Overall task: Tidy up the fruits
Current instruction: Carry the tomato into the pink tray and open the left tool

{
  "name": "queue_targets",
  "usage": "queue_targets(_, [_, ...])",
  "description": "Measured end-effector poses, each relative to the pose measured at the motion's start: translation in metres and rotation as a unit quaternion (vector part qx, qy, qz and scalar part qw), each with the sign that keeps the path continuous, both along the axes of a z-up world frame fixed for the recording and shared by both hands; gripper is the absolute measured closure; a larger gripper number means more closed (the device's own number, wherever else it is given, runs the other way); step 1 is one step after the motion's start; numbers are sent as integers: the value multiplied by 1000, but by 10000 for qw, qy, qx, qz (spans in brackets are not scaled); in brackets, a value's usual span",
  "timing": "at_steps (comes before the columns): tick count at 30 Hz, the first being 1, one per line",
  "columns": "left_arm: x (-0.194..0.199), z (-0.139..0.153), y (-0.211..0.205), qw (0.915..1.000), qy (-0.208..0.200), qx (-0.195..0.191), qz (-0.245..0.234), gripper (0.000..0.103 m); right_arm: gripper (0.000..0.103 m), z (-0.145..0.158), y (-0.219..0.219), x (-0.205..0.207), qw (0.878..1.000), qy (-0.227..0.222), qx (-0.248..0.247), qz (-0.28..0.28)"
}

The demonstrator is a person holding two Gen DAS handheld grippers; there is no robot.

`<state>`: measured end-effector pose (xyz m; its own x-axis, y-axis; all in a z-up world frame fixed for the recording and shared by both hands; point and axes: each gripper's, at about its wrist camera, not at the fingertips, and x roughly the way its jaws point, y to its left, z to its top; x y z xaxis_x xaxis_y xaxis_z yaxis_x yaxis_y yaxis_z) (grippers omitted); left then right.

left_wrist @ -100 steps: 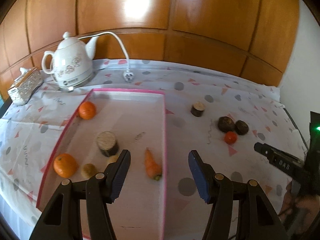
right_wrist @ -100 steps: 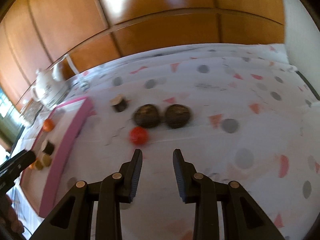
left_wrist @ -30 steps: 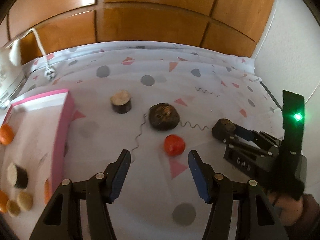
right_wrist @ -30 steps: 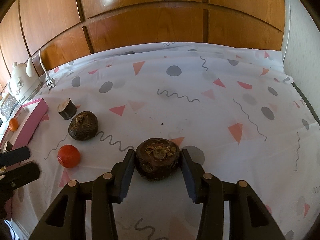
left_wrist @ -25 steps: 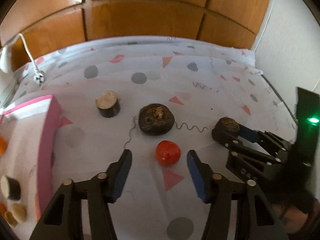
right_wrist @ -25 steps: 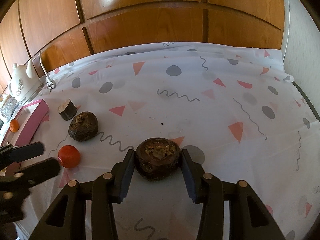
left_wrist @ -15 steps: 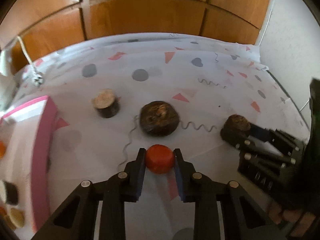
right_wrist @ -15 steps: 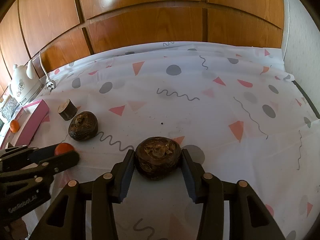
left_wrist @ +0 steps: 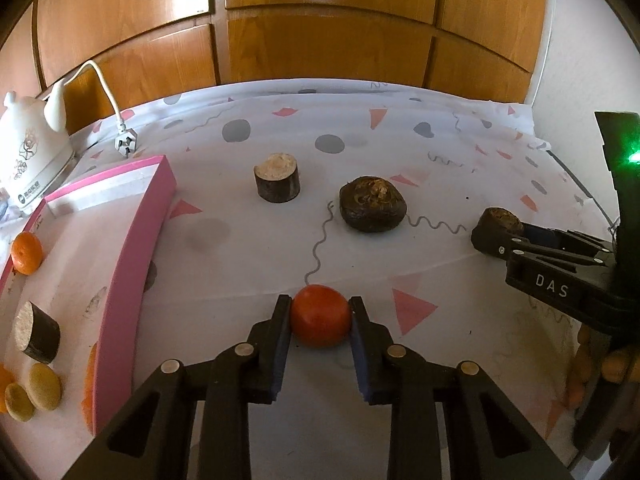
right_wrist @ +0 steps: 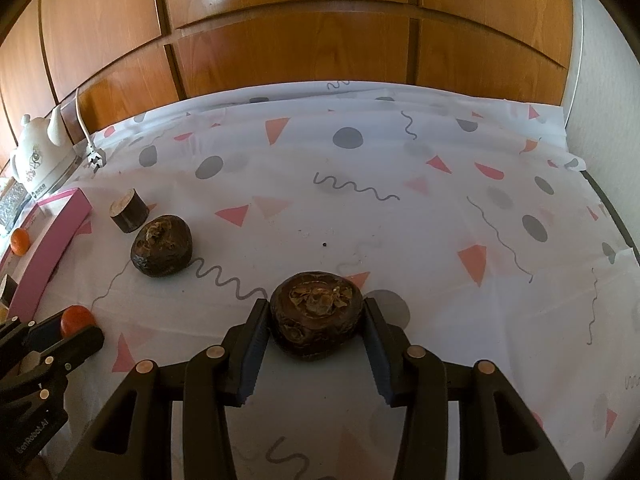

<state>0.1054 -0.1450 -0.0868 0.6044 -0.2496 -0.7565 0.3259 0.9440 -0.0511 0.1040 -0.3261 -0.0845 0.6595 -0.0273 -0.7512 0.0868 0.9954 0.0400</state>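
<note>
Evidently both grippers are loaded for the pink tray [left_wrist: 132,240]: the left gripper [left_wrist: 320,320], right of it, is clamped on the small red fruit [left_wrist: 319,315] after closing, while the right gripper [right_wrist: 316,320], farther right, grips a dark brown fruit [right_wrist: 316,314]. Whether either fruit has left the worktop [right_wrist: 400,220] is unclear; the tray's near end is cropped.

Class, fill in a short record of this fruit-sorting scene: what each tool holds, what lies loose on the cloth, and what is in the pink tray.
left tool: shut on the red fruit
right tool: shut on a dark brown fruit
loose on cloth: second dark brown fruit; cut log piece
pink tray: orange, another log piece, small tan pieces
behind tray: white teapot
</note>
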Motion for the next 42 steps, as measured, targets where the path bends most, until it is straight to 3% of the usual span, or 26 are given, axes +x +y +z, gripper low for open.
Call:
queue_targets(19, [-2,2,-3,10000,-48,71,13,76,56,0,1,1,10000,-8,-69,0])
queue_targets(28, [-22,28,11,9999,-39,-33,87,76,56,0,1,0,10000,-21,-51,-1])
queue_targets(36, [-38,56,48,9992,-96,-243,291,76,57,1,3,1,9999,-9,-122,-2])
queue_targets(42, [-25,68,116,9928,-61,-448,1110,76,57,1,5,1,9998,8,-202,-13])
